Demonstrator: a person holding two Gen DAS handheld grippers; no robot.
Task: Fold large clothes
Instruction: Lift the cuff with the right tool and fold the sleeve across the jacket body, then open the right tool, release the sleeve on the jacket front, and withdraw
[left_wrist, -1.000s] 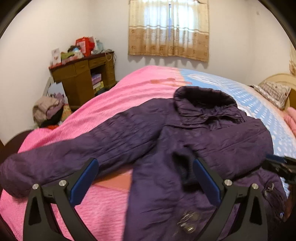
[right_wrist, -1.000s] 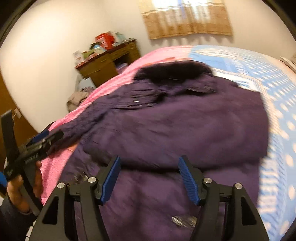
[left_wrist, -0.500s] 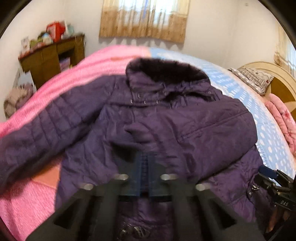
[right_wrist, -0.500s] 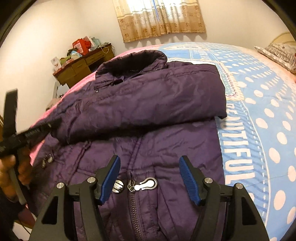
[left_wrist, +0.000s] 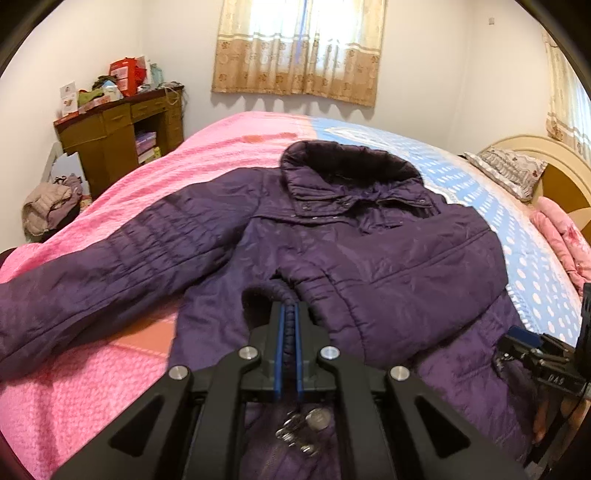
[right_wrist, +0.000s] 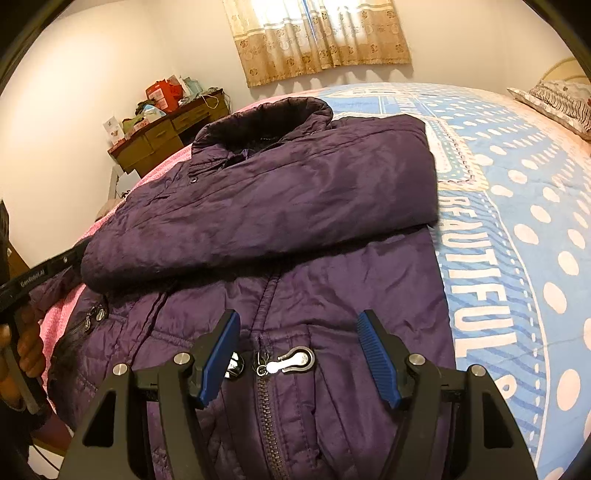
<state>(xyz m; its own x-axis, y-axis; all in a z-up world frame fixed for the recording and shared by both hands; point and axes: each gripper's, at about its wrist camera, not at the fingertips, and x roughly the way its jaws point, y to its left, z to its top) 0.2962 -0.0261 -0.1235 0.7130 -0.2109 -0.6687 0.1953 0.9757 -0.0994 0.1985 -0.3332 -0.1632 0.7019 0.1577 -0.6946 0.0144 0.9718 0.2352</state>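
Both claws over jacket (left_wrist: 369, 258); left claw (left_wrist: 289, 314) pinches cuff.

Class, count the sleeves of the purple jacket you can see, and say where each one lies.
2. One sleeve stretches out over the pink bedspread; the other sleeve lies folded across the jacket's chest, its cuff pinched by the left gripper.

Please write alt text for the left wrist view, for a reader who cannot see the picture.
The left hand-held gripper is shut on the cuff of a purple jacket spread on a pink and blue bed; that sleeve is folded across the chest, the other lies stretched out to the left. A wooden desk and a curtained window stand behind.
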